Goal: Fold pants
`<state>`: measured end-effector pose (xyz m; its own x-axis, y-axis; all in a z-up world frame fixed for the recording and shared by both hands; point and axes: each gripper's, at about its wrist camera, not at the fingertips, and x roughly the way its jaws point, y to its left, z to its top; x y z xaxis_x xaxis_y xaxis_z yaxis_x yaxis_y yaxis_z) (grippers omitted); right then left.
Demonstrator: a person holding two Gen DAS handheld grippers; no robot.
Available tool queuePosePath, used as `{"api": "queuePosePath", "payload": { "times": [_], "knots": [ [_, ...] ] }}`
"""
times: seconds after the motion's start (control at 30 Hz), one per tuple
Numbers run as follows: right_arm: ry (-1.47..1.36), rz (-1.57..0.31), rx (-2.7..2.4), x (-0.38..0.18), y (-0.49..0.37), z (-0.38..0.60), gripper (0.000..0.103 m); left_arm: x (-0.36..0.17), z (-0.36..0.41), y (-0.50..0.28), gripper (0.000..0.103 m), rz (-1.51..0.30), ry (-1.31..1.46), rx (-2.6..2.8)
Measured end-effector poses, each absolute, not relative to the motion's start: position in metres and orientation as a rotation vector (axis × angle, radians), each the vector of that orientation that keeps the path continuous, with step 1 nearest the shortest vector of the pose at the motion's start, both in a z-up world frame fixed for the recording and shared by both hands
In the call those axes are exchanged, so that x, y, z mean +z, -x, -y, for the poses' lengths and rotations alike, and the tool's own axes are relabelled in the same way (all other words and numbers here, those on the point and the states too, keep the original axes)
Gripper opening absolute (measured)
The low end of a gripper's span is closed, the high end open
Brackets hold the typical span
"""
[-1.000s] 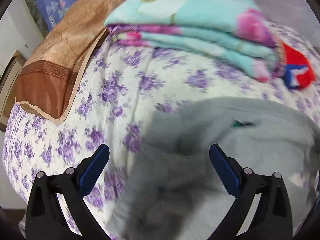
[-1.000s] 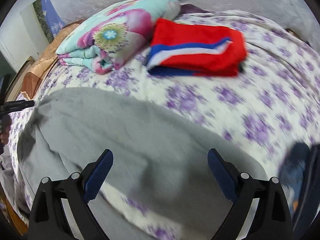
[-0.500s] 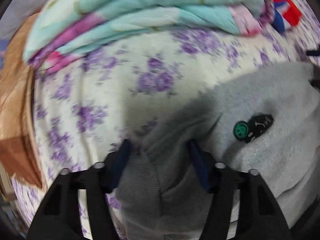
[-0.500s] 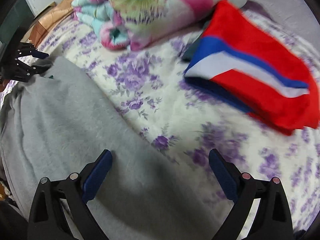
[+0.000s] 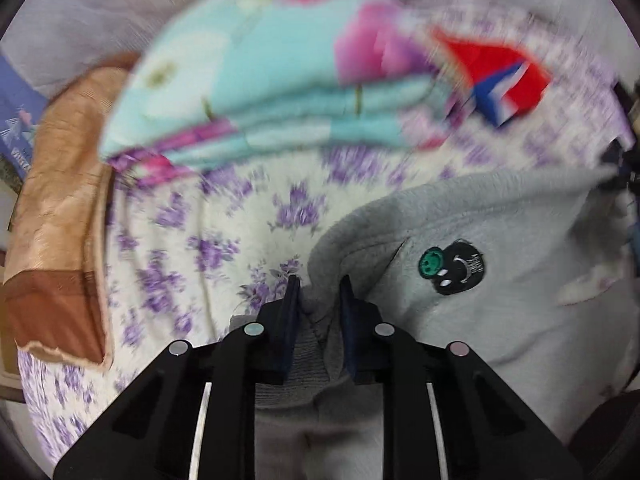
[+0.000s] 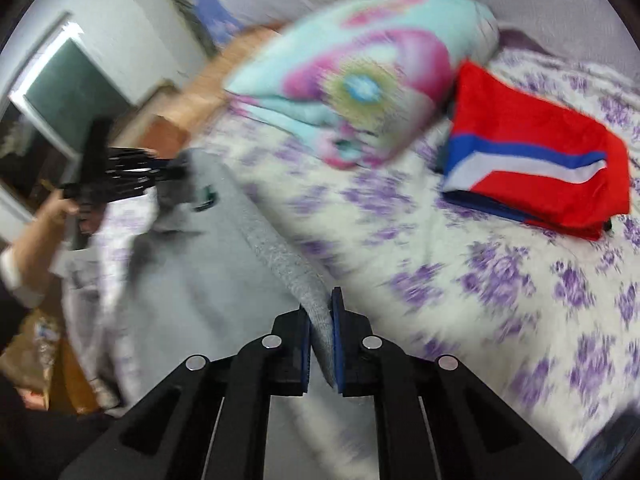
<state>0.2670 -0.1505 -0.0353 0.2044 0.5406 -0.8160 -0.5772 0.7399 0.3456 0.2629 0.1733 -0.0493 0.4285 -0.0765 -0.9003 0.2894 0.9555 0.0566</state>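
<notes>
Grey fleece pants (image 5: 500, 240) lie across the bed, smiley patch (image 5: 452, 266) face up near the waist end. Both claws have just been closing, each with grey fabric between its pads. Left claw (image 5: 319, 286) is clamped on a bunched fold at the ribbed waistband corner; a second ago it was wide apart above the cloth. Right claw (image 6: 320, 300) is pinched tight on the far edge of the same pants (image 6: 224, 280), where it stood spread open before. Fabric ridges up from the bedsheet at both grips, so the edge looks lifted. Judged step: grasp done, carry-over for a fold comes next; nothing folded yet.

The bed wears a white bedsheet with purple flowers (image 6: 500, 280). Behind the pants sits a folded teal floral quilt (image 5: 256, 92), beside it a folded red garment with blue and white stripes (image 6: 536, 160). A tan-brown cloth (image 5: 56, 216) lies at the left side of the bed. Right wrist view shows the person's left hand (image 6: 60, 208) on the other tool, and a dark window (image 6: 68, 92) in a white wall. Both views heavily blurred.
</notes>
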Motion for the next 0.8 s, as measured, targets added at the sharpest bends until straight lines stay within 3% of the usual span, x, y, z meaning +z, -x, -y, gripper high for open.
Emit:
{"api": "queuePosePath", "payload": {
  "times": [0.1, 0.23, 0.33, 0.5, 0.6, 0.67, 0.8],
  "knots": [
    [0.019, -1.124, 0.874, -0.014, -0.212, 0.151, 0.01, -0.007, -0.184, -0.215, 0.018, -1.009, -0.198, -0.246],
    [0.037, -1.192, 0.927, -0.029, -0.144, 0.14, 0.01, 0.0, -0.197, -0.158, 0.019, -0.987, -0.153, -0.245],
    [0.051, -1.262, 0.92, -0.066, -0.11, 0.126, 0.01, -0.035, -0.204, -0.122, 0.021, -1.043, -0.149, -0.204],
    [0.149, -1.402, 0.831, -0.154, -0.077, 0.096, 0.016, -0.12, -0.232, -0.091, 0.032, -1.236, -0.071, -0.035],
    [0.1, -1.409, 0.827, -0.159, -0.076, 0.095, 0.032, -0.122, -0.252, -0.078, 0.048, -1.23, 0.087, 0.075],
    [0.058, -1.424, 0.808, -0.146, -0.078, 0.099, 0.072, -0.108, -0.263, -0.067, 0.068, -1.185, 0.179, 0.129],
    [0.087, -1.319, 0.784, -0.112, -0.074, 0.113, 0.074, -0.083, -0.27, -0.05, 0.081, -1.157, 0.264, 0.164]
  ]
}}
